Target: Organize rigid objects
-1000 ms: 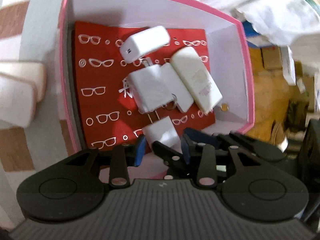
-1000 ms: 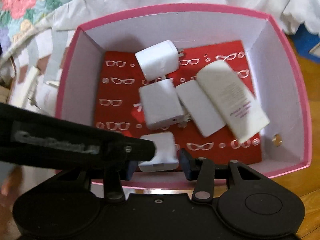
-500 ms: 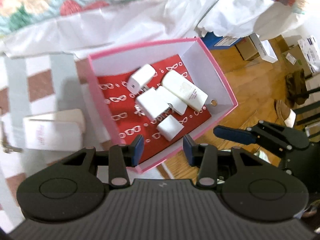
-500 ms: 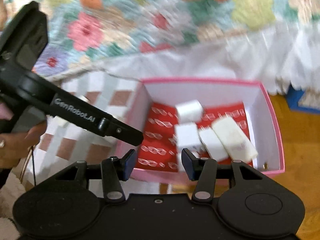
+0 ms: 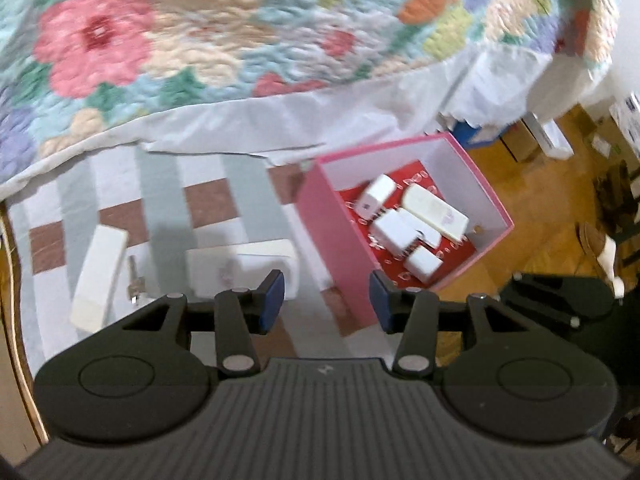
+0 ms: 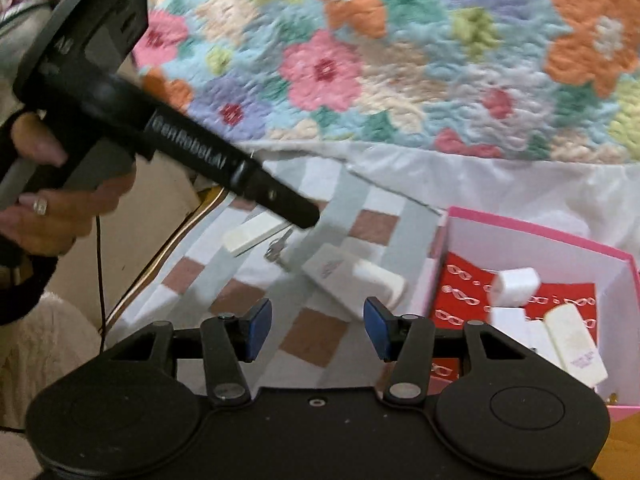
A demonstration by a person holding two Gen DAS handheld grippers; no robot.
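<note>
A pink box [image 5: 340, 236] with a red lining holds several white chargers and a white tube [image 5: 434, 210]; it also shows in the right wrist view [image 6: 540, 236]. On the checked cloth lie a white tube [image 5: 244, 266], a long white block [image 5: 100, 272] and a small metal key [image 5: 134, 284]. In the right wrist view they show as the tube [image 6: 352, 276], block [image 6: 256, 232] and key [image 6: 278, 248]. My left gripper [image 5: 326, 306] is open and empty, held above the cloth left of the box. My right gripper [image 6: 318, 328] is open and empty.
A flowered quilt [image 5: 240, 32] with a white edge covers the bed behind the cloth. Wooden floor [image 5: 540, 208] with cardboard boxes lies right of the pink box. The left gripper's body and the hand [image 6: 60, 208] holding it fill the right wrist view's left side.
Both grippers have pulled back and up from the pink box and swung left over the checked cloth. A white charger now lies in the box's near corner.
</note>
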